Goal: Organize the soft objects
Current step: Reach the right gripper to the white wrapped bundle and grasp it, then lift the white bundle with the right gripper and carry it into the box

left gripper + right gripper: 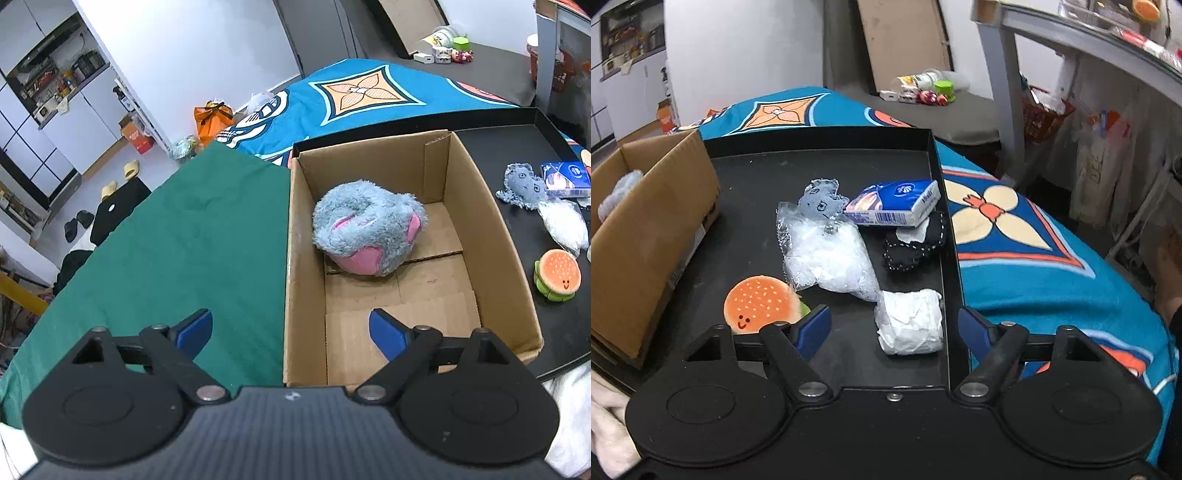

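Note:
A fluffy grey-blue and pink plush [367,232] lies inside the open cardboard box [506,266]. My left gripper [291,330] stands open above the box's near left wall, apart from the plush, nothing between its fingers. In the right wrist view the black tray [753,206] holds a burger plush [759,304], a clear plastic bag [831,258], a grey fabric toy [822,199], a blue tissue pack [895,203], a black stitched plush [918,240] and a white wrapped bundle [910,321]. My right gripper [894,326] is open, with the white bundle between its fingers, pads apart from it.
A green cloth [192,243] covers the surface left of the box. A blue patterned blanket [1034,251] lies under and right of the tray. A grey table leg [1001,81] and shelf stand at the back right. Floor clutter shows far left.

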Tool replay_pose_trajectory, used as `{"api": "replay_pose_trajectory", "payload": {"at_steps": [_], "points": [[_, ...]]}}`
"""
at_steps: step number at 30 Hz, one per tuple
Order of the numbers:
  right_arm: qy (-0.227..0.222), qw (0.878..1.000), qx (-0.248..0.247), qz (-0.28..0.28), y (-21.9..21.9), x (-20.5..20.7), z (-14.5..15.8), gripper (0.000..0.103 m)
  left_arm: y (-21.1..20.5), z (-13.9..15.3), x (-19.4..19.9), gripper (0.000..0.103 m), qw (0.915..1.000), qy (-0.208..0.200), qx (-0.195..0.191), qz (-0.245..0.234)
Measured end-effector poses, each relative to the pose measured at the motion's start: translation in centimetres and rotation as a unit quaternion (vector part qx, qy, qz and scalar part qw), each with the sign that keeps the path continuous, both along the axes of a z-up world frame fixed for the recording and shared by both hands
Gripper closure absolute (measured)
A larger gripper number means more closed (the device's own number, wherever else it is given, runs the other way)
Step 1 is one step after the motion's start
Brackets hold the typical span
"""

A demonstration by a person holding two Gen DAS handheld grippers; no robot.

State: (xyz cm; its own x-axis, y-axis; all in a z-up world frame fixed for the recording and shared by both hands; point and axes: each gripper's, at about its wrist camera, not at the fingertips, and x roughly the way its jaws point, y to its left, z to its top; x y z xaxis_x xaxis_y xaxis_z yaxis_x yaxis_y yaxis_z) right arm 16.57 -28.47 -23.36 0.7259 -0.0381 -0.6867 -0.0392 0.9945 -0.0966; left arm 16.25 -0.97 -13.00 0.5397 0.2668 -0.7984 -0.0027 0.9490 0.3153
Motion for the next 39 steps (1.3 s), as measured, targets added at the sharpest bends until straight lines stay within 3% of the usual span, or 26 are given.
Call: {"api": "replay_pose_trajectory", "payload": {"at_steps": [3,8,10,11,16,23,29,39], "points": [[0.004,1.0,0.001,0.007,0.2,0.1,-0.2,0.039,-0.3,-0.1,0.1,0.012,1.0,0.003,0.007,-0.001],[0.024,1.0,0.001,0.0,0.2,0.6,-1.0,0.041,-0.5,-0.2,0.2,0.012,0.9999,0.003,0.017,-0.002],[0.036,0.999,0.009,-0.007,0.0,0.8,-1.4,0.051,-0.5,-0.3,0.3,0.012,0.9998,0.005,0.017,-0.003],[0.042,0.999,0.014,-0.009,-0.1,0.8,-1.6,0.063,-0.5,-0.3,0.3,0.012,0.9998,0.006,0.018,-0.002],[0.026,1.0,0.0,-0.008,0.4,0.4,-1.0,0.063,-0.6,-0.4,0.3,0.012,0.9998,0.006,0.021,-0.003],[0.014,0.999,0.031,-0.032,-0.1,0.3,0.6,0.063,-0.6,-0.3,0.0,0.012,0.9996,-0.002,0.028,-0.005],[-0.006,0.998,0.063,-0.02,0.7,0.0,2.7,0.063,-0.3,-0.2,-0.3,0.012,0.9998,-0.005,0.019,-0.001],[-0.023,0.997,0.071,-0.011,1.7,-0.7,4.4,0.063,0.6,-0.4,-0.5,0.012,1.0,-0.007,-0.003,0.005]]}}
